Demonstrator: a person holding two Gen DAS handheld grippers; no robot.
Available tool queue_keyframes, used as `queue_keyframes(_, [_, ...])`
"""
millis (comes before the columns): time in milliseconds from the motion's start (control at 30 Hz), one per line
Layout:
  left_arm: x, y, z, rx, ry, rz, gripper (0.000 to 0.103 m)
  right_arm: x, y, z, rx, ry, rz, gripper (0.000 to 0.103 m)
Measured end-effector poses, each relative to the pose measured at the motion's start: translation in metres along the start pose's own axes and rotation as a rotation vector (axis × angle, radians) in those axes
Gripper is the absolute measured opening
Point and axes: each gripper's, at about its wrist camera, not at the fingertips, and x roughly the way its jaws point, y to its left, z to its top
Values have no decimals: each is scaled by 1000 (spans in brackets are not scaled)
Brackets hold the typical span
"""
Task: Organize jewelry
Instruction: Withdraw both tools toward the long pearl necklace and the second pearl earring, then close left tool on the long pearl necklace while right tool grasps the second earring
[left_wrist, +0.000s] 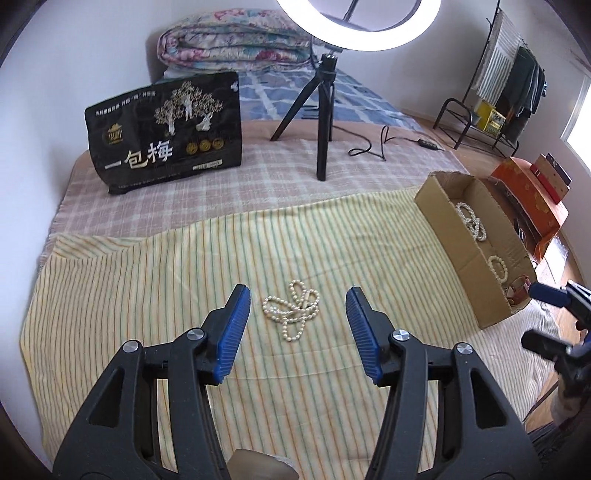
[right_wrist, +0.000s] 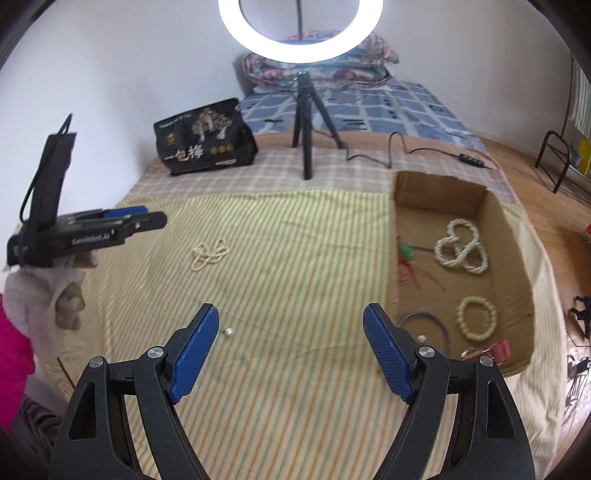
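Hovering above the striped cloth on the bed, the left tool stood released, its blue pads spread wide and holding nothing. The tangled pearl necklace lay on the cloth directly ahead of it, framed between the two pads in the left wrist view and just beyond their tips. Its loose heap ran a little longer along the tool's line of sight than across it, so the spread of the pads looked ample to straddle it.

The right tool was likewise released and empty. From its camera the same necklace sat well off to the left and farther away, so the left tool was plainly the nearer of the two. A single loose pearl rested just beside the right tool's left pad.

The cardboard box stood at the right edge of the cloth, already holding a knotted pearl strand, a beaded bracelet and a few smaller pieces. It lay well to the right of the necklace. My reading is that the coming move was a short forward and downward reach by the left tool, then a carry rightward to the box.
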Motion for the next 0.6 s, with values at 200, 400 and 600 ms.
queue_keyframes(200, [17,11,-5,-20,60,-17,55,19,22,-16,-41,27,62,80])
queue_keyframes(400, [34,15,-11,-56,107,-53,55,45,41,-28,-117,103,68,80])
queue_keyframes(600, [51,9,-15,-41,151,-56,55,69,44,-38,-124,188,93,74])
